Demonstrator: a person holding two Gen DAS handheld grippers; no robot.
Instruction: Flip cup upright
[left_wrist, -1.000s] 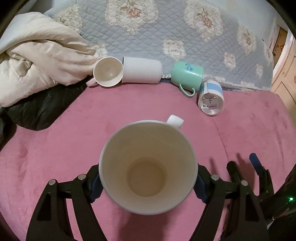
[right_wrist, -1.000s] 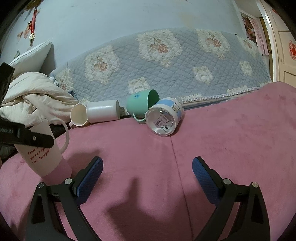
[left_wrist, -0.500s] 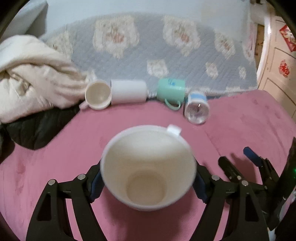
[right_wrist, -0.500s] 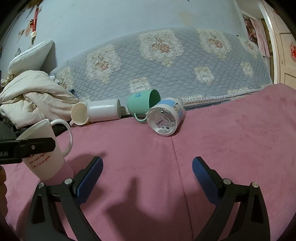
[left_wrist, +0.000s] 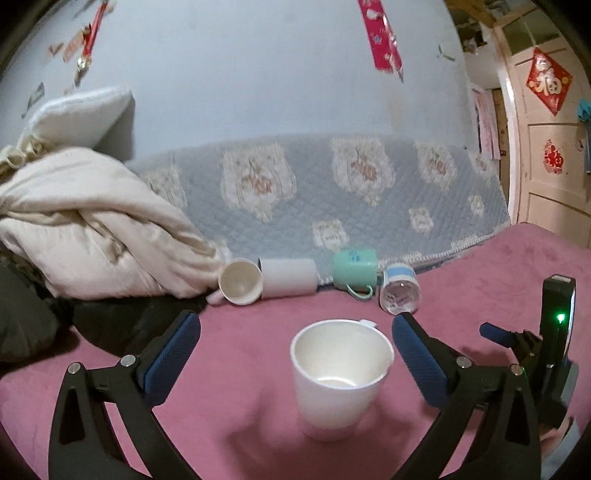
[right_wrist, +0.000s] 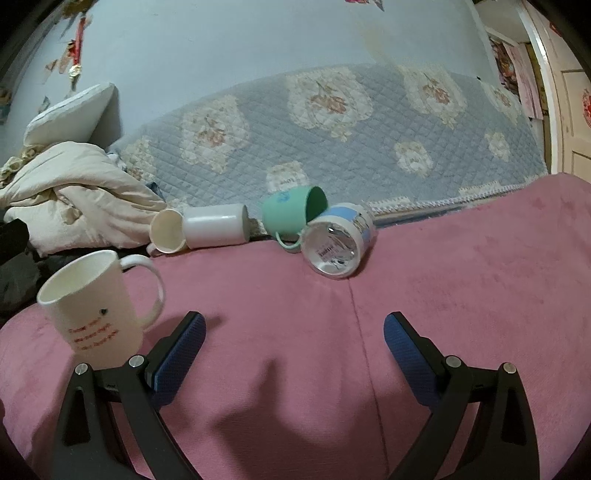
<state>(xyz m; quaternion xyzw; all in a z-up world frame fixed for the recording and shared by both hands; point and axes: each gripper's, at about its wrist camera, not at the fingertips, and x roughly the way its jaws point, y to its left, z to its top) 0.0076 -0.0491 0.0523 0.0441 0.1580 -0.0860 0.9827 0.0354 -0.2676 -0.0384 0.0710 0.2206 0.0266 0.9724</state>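
Observation:
A white mug with red lettering stands upright on the pink velvet cover, its handle away from the left camera; it also shows in the right wrist view. My left gripper is open, its blue pads apart from the mug on both sides. My right gripper is open and empty over bare pink cover, to the right of the mug. Several cups lie on their sides at the back: a cream cup, a white tumbler, a green mug and a blue-and-white cup.
A cream duvet and dark clothing are piled at the left. A blue quilted cover rises behind the cups. A door stands at the far right. The right gripper's body shows beside the left one.
My left gripper has opened and let go of the white mug, which now stands on the cover. The left camera has drawn back and tilted up. The right gripper has stayed put.

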